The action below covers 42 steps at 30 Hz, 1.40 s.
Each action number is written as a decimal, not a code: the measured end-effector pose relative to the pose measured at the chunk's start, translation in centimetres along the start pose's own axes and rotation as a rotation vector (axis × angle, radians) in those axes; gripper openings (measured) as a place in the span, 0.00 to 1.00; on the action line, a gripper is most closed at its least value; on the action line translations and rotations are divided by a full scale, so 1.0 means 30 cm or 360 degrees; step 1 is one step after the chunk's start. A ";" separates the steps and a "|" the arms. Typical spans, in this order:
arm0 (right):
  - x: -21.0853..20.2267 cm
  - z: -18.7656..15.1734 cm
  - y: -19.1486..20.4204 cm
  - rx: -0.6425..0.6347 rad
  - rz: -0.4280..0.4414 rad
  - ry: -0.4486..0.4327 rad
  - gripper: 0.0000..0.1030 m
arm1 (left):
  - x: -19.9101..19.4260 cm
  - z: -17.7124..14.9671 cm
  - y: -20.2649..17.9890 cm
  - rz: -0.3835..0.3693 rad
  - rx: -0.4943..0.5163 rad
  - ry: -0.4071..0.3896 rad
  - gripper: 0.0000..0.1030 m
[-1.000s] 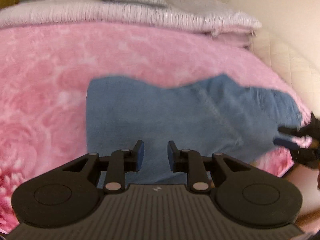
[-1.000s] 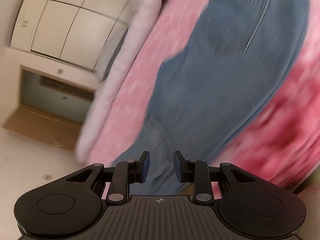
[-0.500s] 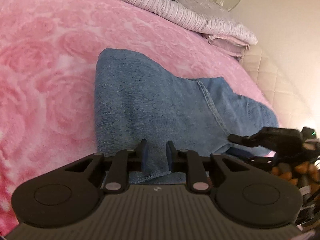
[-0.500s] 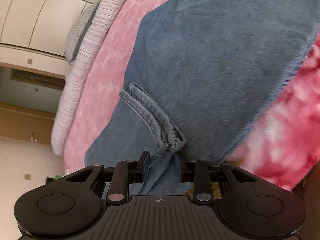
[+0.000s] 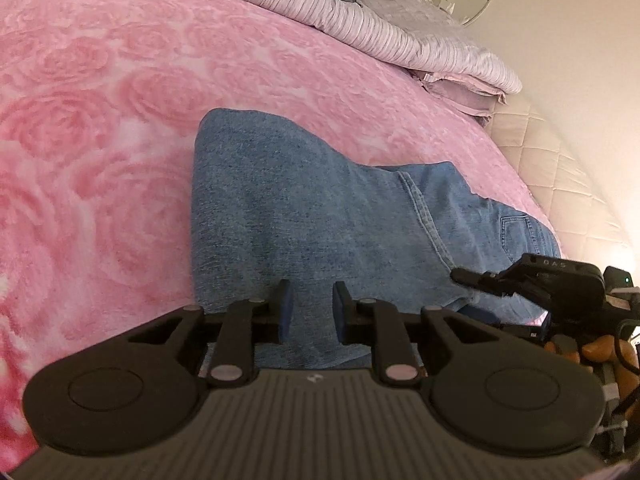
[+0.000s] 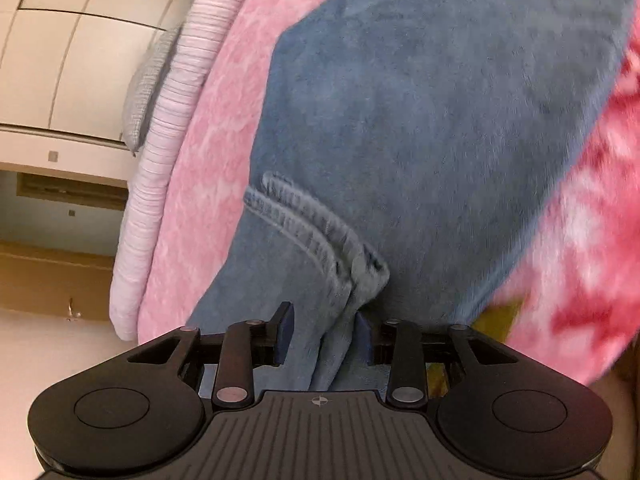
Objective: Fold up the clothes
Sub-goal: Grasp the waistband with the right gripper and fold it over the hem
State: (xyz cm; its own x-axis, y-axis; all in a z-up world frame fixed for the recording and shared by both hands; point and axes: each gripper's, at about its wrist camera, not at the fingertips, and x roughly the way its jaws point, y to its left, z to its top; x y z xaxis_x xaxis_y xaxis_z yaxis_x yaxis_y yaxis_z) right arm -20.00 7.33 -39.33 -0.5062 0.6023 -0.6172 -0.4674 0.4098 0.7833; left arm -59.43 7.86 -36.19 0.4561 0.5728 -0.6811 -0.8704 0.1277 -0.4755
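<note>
Right gripper [image 6: 323, 334] opening over jeans [image 6: 420, 128] – seam between jaws

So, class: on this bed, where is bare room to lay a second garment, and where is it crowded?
Free: the pink blanket left of the jeans, up to the striped bedding. Crowded: the near edge, where the left gripper and right gripper meet the denim.
</note>
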 end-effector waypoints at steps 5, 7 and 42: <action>0.007 -0.032 -0.012 0.0075 0.0024 0.0023 0.35 | -0.004 -0.002 -0.002 0.0029 0.0004 -0.0002 0.17; 0.027 -0.018 -0.002 0.0029 0.0029 0.0004 0.34 | -0.006 0.001 -0.008 0.0042 0.0009 -0.0004 0.17; -0.478 0.377 -0.123 -0.1061 -0.0213 -0.0983 0.06 | 0.271 0.093 -0.430 -0.0084 0.0422 0.0156 0.19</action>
State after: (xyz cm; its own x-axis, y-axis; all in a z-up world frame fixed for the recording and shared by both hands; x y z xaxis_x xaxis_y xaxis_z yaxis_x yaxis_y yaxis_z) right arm -2.81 4.94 -32.54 -0.0300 0.9160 -0.4001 -0.9125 0.1383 0.3850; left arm -45.02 13.14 -34.05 0.5067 0.4805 -0.7158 -0.8571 0.3701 -0.3583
